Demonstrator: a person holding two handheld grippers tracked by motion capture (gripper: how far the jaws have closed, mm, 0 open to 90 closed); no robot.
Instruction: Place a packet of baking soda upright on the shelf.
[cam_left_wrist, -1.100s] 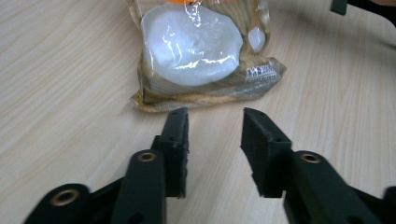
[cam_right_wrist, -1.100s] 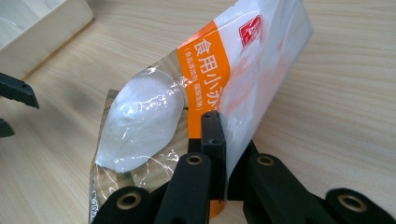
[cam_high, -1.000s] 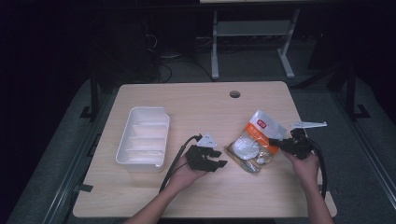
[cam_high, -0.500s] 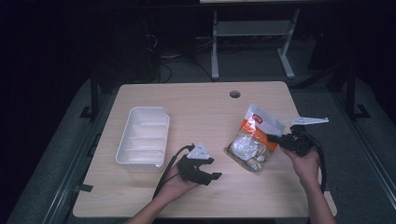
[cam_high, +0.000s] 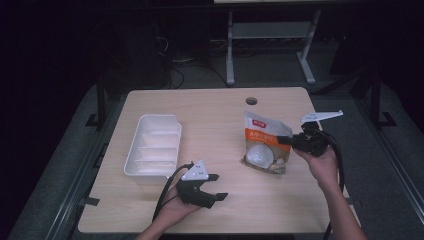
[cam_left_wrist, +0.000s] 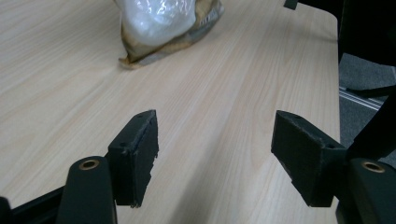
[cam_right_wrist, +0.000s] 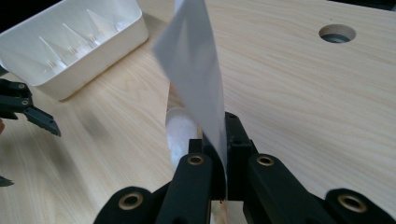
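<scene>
Orange-and-white pouch (cam_high: 264, 145) pinched upright in right gripper (cam_high: 286, 141)

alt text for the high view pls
The right tongs pinch the edge of an orange and white snack bag, tilting it up off a wooden table. The left tongs hover open nearby, beside a white divided tray.
</scene>
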